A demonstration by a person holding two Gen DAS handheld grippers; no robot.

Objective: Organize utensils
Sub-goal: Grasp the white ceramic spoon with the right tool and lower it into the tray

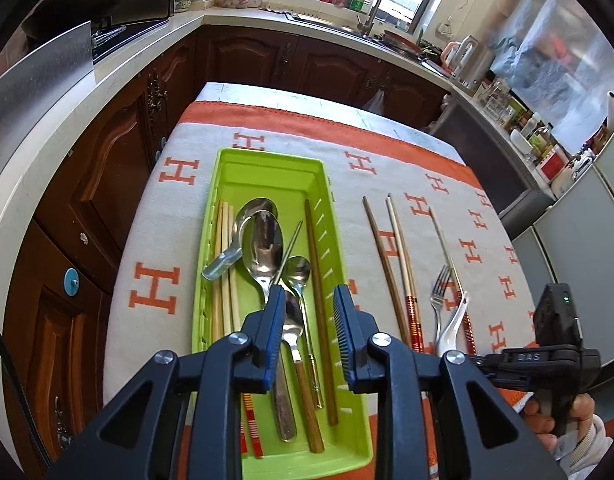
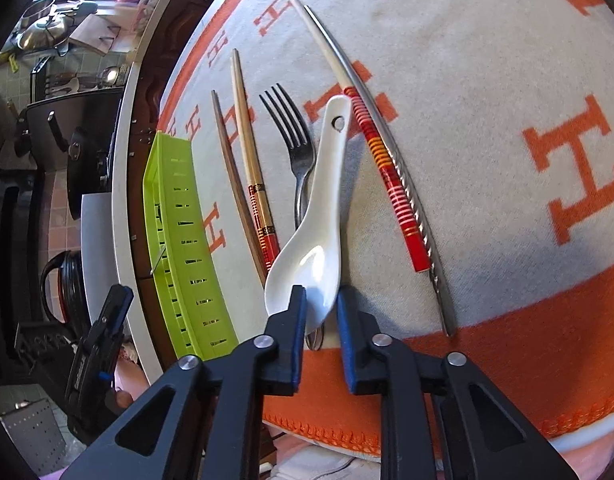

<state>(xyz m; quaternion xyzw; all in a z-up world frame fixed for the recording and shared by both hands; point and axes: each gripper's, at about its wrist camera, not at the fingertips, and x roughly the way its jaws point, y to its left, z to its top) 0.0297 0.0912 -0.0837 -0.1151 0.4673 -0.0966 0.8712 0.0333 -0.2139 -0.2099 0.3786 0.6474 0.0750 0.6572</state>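
At centre frame, my green tray point(image 1: 267, 168) holds spoons point(image 1: 263, 240) and chopsticks point(image 1: 321, 312); my left hand-held gripper point(image 1: 309, 300) hovers open and empty, my right hand-held gripper point(image 2: 321, 300) open around the white spoon point(image 2: 315, 236).

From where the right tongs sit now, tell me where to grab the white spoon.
Grip the white ceramic spoon across its bowl, the wide end nearest the right tongs, which already straddle it with the jaws apart. Come in from the near table edge along the handle. The handle lies over the fork, so lift clear of it.
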